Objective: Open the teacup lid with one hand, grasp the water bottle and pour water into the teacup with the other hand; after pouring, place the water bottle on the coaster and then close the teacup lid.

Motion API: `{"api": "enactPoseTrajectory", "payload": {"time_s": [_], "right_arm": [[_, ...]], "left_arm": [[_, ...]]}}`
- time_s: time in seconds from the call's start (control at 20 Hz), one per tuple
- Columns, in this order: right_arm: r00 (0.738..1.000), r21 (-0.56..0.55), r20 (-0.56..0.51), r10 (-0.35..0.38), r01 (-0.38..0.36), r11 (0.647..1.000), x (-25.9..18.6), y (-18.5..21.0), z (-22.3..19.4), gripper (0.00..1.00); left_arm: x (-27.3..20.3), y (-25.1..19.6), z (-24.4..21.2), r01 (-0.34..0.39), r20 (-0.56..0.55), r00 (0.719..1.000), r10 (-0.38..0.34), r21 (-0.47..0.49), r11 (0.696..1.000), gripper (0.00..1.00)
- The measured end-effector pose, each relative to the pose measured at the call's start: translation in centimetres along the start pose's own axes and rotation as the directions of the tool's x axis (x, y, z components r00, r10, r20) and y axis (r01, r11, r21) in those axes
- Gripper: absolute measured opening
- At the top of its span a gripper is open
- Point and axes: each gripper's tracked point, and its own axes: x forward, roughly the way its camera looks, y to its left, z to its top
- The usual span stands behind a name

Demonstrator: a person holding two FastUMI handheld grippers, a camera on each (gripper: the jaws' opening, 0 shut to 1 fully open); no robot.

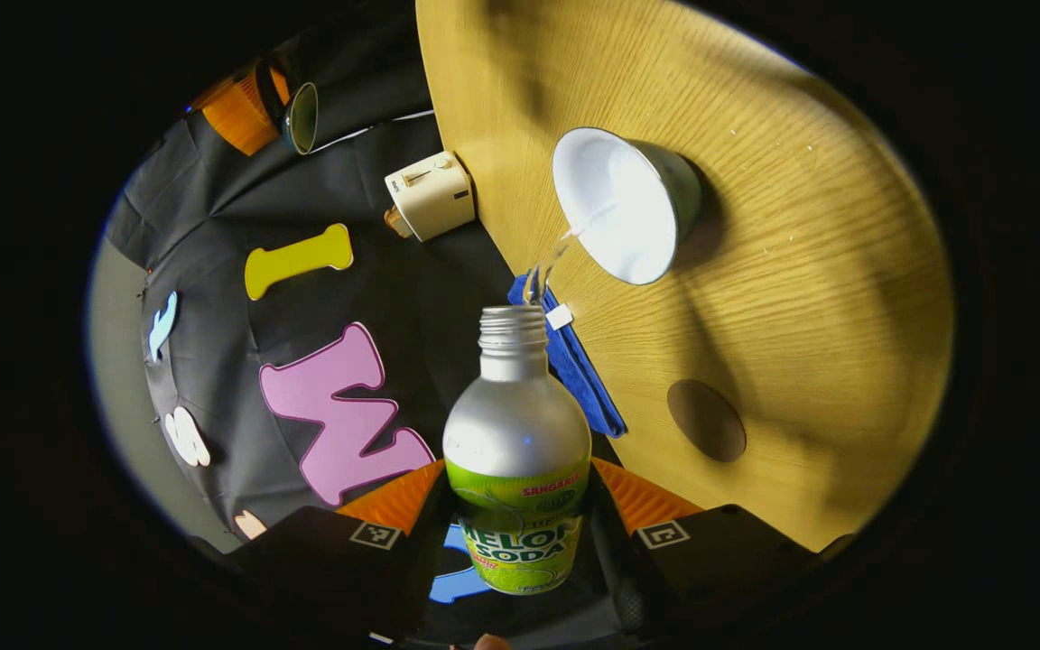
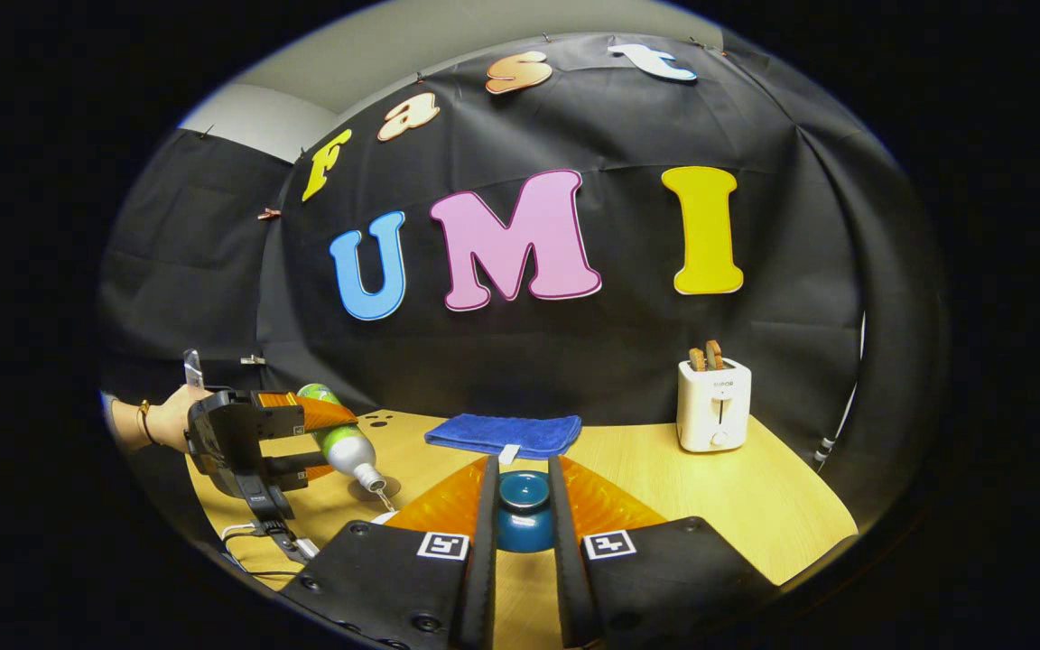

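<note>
Left gripper (image 1: 520, 542) clamps water bottle (image 1: 517, 451), long axis tilted, open neck aimed at teacup (image 1: 621, 217) beyond on table (image 1: 800, 298), stream entering it. Right gripper (image 2: 523, 519) pinches teacup lid (image 2: 524, 510), lifted.

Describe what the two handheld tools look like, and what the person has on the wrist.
Each tool has black housing blocks bearing square black-and-white markers, ribbed orange panels and dark finger strips. The left tool, seen from the right gripper view, is a black boxy body with orange panels and a cable trailing below it. The hand holding it wears a thin bracelet at the wrist.
</note>
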Motion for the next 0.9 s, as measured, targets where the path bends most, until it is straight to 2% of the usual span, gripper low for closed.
{"api": "enactPoseTrajectory", "payload": {"time_s": [0.05, 0.1, 0.25, 0.3, 0.35, 0.4, 0.45, 0.5, 0.9], "right_arm": [[1.000, 0.000, 0.001, 0.001, -0.001, 1.000, 0.0, 0.0, 0.1, 0.31], [1.000, 0.001, 0.003, 0.001, -0.001, 1.000, -0.1, 0.0, 0.1, 0.36], [1.000, 0.002, 0.008, -0.001, 0.001, 1.000, -0.2, -0.1, 0.3, 0.36], [1.000, 0.003, 0.009, -0.001, 0.001, 1.000, -0.2, -0.1, 0.4, 0.31], [1.000, 0.004, 0.010, -0.001, 0.001, 1.000, -0.3, -0.1, 0.4, 0.36], [1.000, 0.003, 0.011, -0.002, 0.002, 1.000, -0.3, -0.2, 0.4, 0.36], [1.000, 0.004, 0.011, -0.001, 0.001, 1.000, -0.3, -0.2, 0.5, 0.31], [1.000, 0.005, 0.012, -0.001, 0.001, 1.000, -0.3, -0.2, 0.5, 0.36], [1.000, 0.018, 0.023, -0.003, 0.002, 1.000, -0.7, -0.7, 0.9, 0.36]], "left_arm": [[-0.1, 0.0, 0.0, -0.002, -0.001, 1.000, 0.002, 0.010, 1.000, 0.79], [0.1, 0.2, -0.1, -0.003, -0.001, 1.000, 0.003, 0.020, 1.000, 0.79], [0.2, 0.8, -0.2, -0.008, 0.004, 1.000, 0.008, 0.050, 0.999, 0.80], [0.1, 0.9, -0.3, -0.012, 0.005, 1.000, 0.012, 0.065, 0.998, 0.79], [0.2, 1.3, -0.4, -0.014, 0.005, 1.000, 0.014, 0.077, 0.997, 0.80], [0.2, 1.4, -0.3, -0.016, 0.007, 1.000, 0.015, 0.087, 0.996, 0.80], [0.3, 1.7, -0.4, -0.016, 0.009, 1.000, 0.015, 0.097, 0.995, 0.80], [0.4, 1.8, -0.3, -0.017, 0.011, 1.000, 0.016, 0.114, 0.993, 0.80], [0.7, 3.5, -0.8, -0.036, 0.011, 0.999, 0.034, 0.243, 0.969, 0.80]]}}
